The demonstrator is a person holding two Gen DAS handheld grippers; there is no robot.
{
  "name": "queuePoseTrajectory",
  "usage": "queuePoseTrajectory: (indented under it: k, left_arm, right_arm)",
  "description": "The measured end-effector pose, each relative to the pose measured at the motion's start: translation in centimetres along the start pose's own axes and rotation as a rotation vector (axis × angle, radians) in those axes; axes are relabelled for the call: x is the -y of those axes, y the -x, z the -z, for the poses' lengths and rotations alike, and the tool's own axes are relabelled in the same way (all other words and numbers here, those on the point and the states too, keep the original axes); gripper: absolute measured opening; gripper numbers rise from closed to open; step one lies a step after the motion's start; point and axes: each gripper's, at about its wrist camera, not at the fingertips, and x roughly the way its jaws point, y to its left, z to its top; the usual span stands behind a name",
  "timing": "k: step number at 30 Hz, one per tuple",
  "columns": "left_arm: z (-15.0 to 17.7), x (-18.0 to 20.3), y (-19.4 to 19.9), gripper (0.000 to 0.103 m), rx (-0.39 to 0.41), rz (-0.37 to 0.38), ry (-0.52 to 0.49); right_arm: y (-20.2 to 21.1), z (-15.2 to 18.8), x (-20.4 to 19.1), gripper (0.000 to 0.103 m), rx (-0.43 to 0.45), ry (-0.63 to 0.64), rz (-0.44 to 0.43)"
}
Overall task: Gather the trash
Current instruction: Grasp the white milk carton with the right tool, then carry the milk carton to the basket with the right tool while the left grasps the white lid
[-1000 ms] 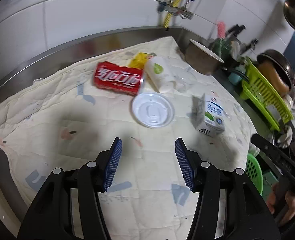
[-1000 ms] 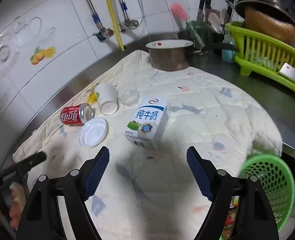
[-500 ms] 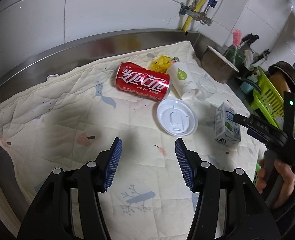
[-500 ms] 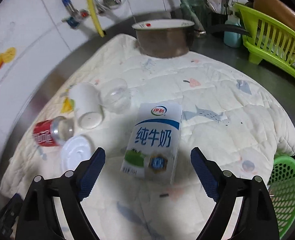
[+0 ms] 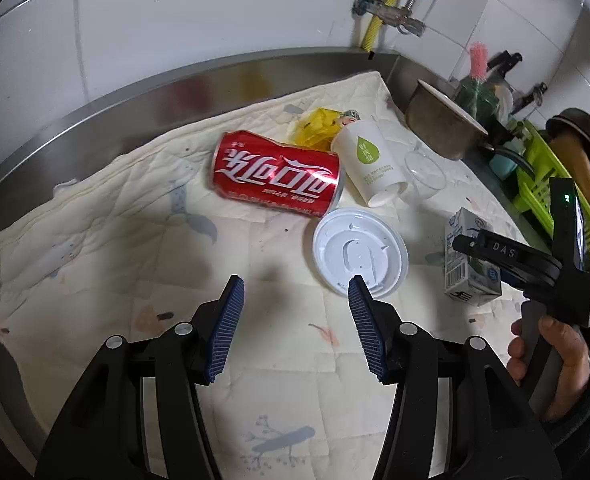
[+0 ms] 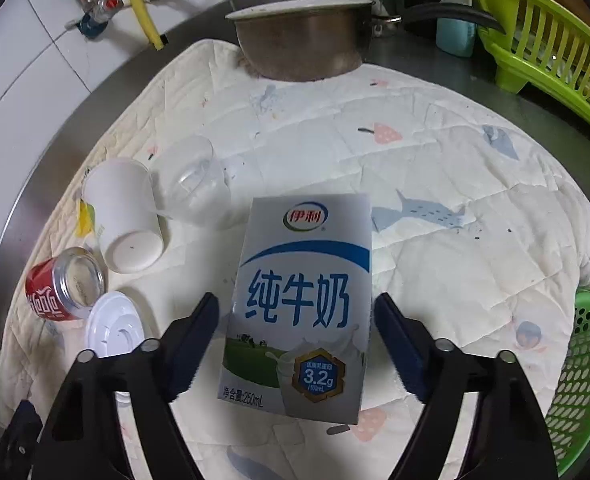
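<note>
A white and blue milk carton lies on the quilted cloth between the open fingers of my right gripper; the pads stand apart from its sides. It also shows in the left wrist view, partly behind the right gripper. My left gripper is open and empty above the cloth, short of a red cola can lying on its side and a white plastic lid. A white paper cup, a clear plastic cup and a yellow wrapper lie behind them.
A green mesh basket sits past the cloth's right edge. A metal pot stands at the back of the cloth. A green dish rack holds dishes at the right. A steel counter rim and tiled wall bound the back.
My right gripper has moved forward and down until the milk carton lies between its open fingers. My left gripper has moved closer to the cola can and the lid.
</note>
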Motion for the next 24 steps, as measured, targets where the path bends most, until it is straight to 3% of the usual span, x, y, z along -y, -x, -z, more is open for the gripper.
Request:
queuePoseTrajectory:
  k: [10, 14, 24]
  left_arm:
    - [-1.1, 1.0, -4.2, 0.043, -0.065, 0.048, -0.009]
    - [-1.2, 1.5, -5.4, 0.033, -0.078, 0.060, -0.023]
    - [-1.9, 1.0, -8.1, 0.025, -0.103, 0.071, 0.002]
  right_arm:
    - [1.7, 1.1, 0.8, 0.066, 0.042, 0.050, -0.028]
    - [3.8, 2.1, 1.7, 0.066, 0.075, 0.087, -0.044]
    - [10.2, 5.6, 4.7, 0.065, 0.184, 0.145, -0.074]
